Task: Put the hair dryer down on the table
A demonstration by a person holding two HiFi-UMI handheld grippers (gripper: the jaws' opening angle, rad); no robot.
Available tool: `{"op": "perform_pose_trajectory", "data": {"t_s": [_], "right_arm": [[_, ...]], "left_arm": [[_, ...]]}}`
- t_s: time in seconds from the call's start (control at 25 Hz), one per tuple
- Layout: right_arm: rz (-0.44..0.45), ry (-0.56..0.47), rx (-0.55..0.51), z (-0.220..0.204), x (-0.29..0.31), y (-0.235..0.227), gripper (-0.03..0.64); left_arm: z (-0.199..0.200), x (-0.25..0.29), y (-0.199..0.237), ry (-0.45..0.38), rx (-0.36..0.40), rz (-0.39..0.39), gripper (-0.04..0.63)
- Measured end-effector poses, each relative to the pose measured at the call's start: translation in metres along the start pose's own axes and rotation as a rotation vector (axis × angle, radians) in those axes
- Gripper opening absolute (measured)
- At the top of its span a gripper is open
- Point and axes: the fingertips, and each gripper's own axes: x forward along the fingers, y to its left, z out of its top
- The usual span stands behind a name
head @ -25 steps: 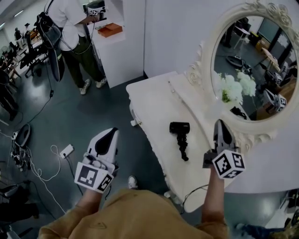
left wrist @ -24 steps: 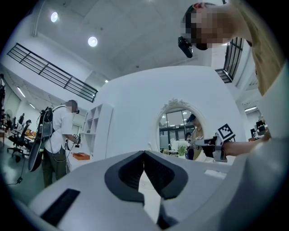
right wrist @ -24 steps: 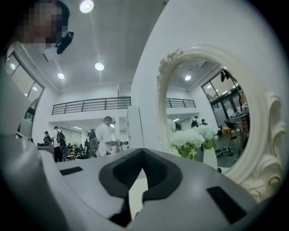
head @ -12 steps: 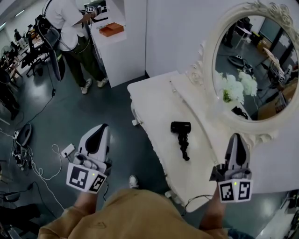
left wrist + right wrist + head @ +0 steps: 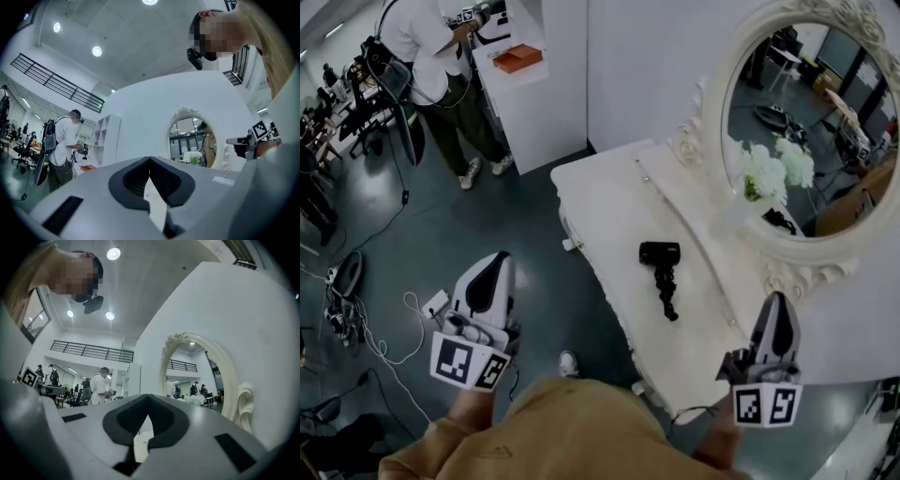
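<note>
The black hair dryer (image 5: 662, 274) lies on the white dressing table (image 5: 605, 211), its head towards the mirror side and its folded handle and cord pointing at me. Nothing holds it. My right gripper (image 5: 776, 306) hovers shut and empty over the table's near right corner, a good hand's width from the dryer. My left gripper (image 5: 495, 266) hangs shut and empty over the floor, left of the table. In the left gripper view the gripper (image 5: 149, 161) shows its tips meeting. The right gripper view shows that gripper (image 5: 148, 397) with its tips together too.
An ornate oval mirror (image 5: 712, 103) stands at the table's back, with white flowers (image 5: 767, 172) reflected in it. A person (image 5: 441, 66) stands by a white cabinet (image 5: 534, 103) bearing an orange box (image 5: 518, 59). Cables and a power strip (image 5: 431, 304) lie on the floor.
My right gripper has drawn back from the dryer, towards me and to the right. The left gripper has drifted a little left. The hair dryer has stayed where it lies.
</note>
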Motion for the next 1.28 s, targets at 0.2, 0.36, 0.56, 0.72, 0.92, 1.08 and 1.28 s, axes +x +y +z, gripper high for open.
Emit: {"op": "perform_pose_trajectory", "data": {"t_s": [0.2, 0.36, 0.56, 0.72, 0.92, 1.08, 1.28], "right_arm": [[0.008, -0.003, 0.000, 0.002, 0.004, 0.003, 0.005], [0.019, -0.007, -0.003, 0.003, 0.008, 0.005, 0.005], [0.024, -0.011, -0.004, 0.003, 0.011, 0.005, 0.005], [0.022, -0.008, -0.009, 0.002, 0.012, 0.002, 0.005], [0.017, -0.003, -0.014, 0.003, 0.013, 0.000, 0.006], [0.015, 0.000, -0.015, 0.002, 0.013, -0.002, 0.005], [0.014, 0.001, -0.011, 0.002, 0.014, -0.005, 0.005]], "left_arm": [[0.002, 0.002, -0.001, -0.004, -0.001, -0.004, 0.005], [0.000, 0.002, -0.002, -0.001, -0.002, -0.002, 0.005], [-0.003, 0.003, 0.000, 0.001, -0.002, 0.004, 0.005], [-0.003, 0.005, 0.000, 0.003, -0.002, 0.007, 0.005], [-0.002, 0.010, -0.004, -0.002, 0.001, -0.003, 0.005], [-0.003, 0.012, -0.006, -0.001, -0.002, -0.006, 0.005], [-0.006, 0.016, -0.008, 0.002, -0.004, -0.007, 0.005]]}}
